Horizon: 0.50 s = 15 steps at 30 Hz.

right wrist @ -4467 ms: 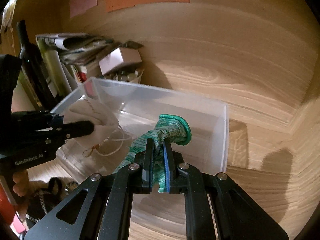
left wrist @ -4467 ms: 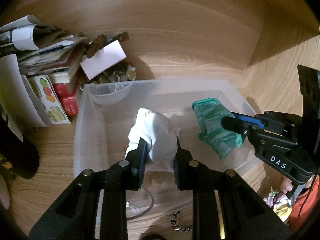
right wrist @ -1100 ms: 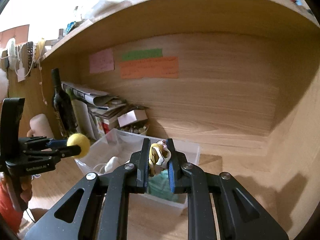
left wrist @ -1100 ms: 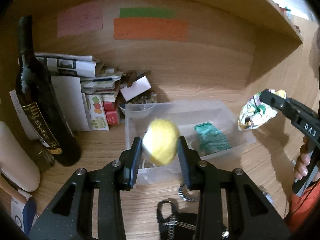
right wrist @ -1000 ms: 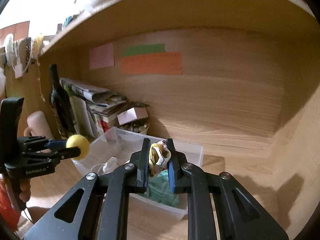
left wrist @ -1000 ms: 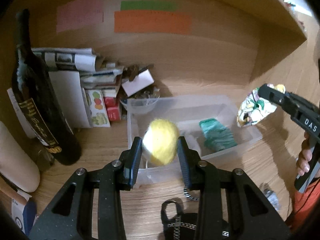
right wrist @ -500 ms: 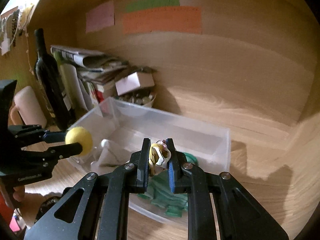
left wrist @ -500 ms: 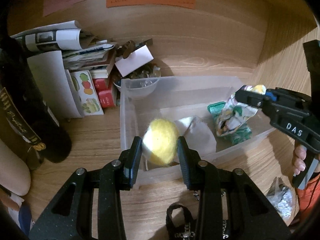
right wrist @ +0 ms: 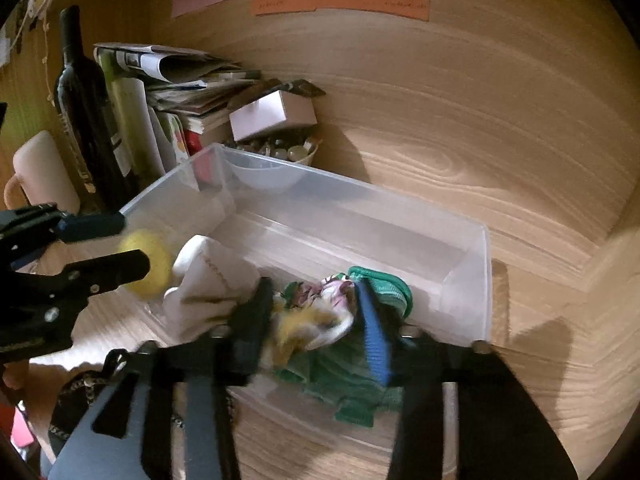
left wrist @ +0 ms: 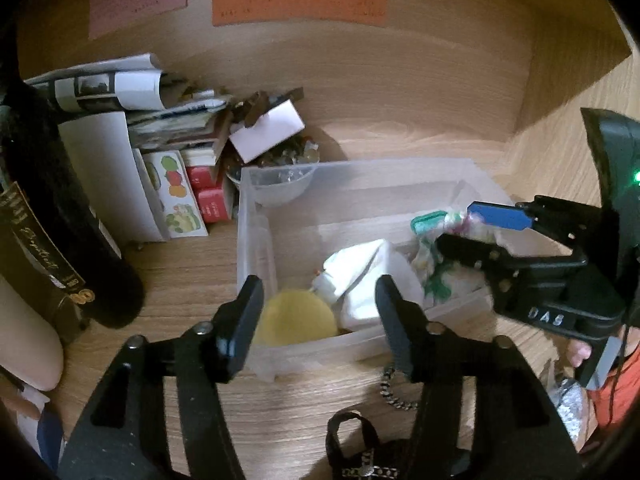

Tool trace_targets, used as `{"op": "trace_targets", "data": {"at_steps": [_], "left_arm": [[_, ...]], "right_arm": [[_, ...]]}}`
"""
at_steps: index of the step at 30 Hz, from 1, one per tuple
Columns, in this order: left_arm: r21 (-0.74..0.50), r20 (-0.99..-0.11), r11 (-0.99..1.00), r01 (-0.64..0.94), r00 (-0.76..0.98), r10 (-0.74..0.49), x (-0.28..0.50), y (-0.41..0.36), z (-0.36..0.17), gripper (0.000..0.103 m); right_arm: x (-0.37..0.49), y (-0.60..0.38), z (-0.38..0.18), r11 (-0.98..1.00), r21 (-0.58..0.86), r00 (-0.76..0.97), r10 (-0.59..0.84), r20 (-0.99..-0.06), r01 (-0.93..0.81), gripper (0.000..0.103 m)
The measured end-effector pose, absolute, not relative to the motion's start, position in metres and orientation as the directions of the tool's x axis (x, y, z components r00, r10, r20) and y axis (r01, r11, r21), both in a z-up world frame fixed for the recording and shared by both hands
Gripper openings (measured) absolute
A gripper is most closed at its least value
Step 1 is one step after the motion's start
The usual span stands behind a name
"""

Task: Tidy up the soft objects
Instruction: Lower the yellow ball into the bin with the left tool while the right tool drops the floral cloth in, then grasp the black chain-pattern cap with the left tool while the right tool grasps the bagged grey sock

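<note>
I read both my left claw [left wrist: 318, 304] and right claw [right wrist: 312, 320] as spread apart over the clear plastic bin [right wrist: 400, 220], the light, squashy yellow foam ball [left wrist: 296, 318] and limp patterned cloth [right wrist: 320, 312] lying inside, each best pinched mid-body.

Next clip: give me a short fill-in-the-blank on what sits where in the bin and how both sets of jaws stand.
1. The jaws of the left gripper stand ____.
2. The round ball in the clear bin is ____ in colour.
3. The patterned cloth lies on a ____ knitted cloth.
4. Between ball and patterned cloth lies a ____ cloth.

Missing words: open; yellow; green; white
</note>
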<state>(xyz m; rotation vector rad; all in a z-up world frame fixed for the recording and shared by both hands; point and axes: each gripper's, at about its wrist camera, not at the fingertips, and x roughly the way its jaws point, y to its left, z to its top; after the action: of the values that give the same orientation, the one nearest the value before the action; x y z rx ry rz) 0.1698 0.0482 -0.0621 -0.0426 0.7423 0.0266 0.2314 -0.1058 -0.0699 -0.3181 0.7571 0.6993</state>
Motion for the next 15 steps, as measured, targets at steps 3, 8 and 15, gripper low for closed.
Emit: {"op": "trace_targets", "data": {"at_steps": [3, 8, 15], "left_arm": [[-0.015, -0.661, 0.999, -0.044, 0.750, 0.023, 0.163, 0.045, -0.055, 0.061], [-0.015, -0.637, 0.999, -0.039, 0.771, 0.021, 0.149, 0.041, -0.041, 0.065], [-0.016, -0.554, 0.999, -0.052, 0.832, 0.034, 0.116, 0.037, -0.017, 0.096]], "right_arm": [[0.226, -0.108, -0.062, 0.741, -0.043, 0.552, 0.459, -0.696, -0.670, 0.062], [0.216, -0.121, -0.038, 0.755, -0.031, 0.591, 0.486, -0.644, -0.654, 0.074], [0.189, -0.151, -0.009, 0.772, -0.023, 0.646, 0.514, -0.564, -0.635, 0.083]]}}
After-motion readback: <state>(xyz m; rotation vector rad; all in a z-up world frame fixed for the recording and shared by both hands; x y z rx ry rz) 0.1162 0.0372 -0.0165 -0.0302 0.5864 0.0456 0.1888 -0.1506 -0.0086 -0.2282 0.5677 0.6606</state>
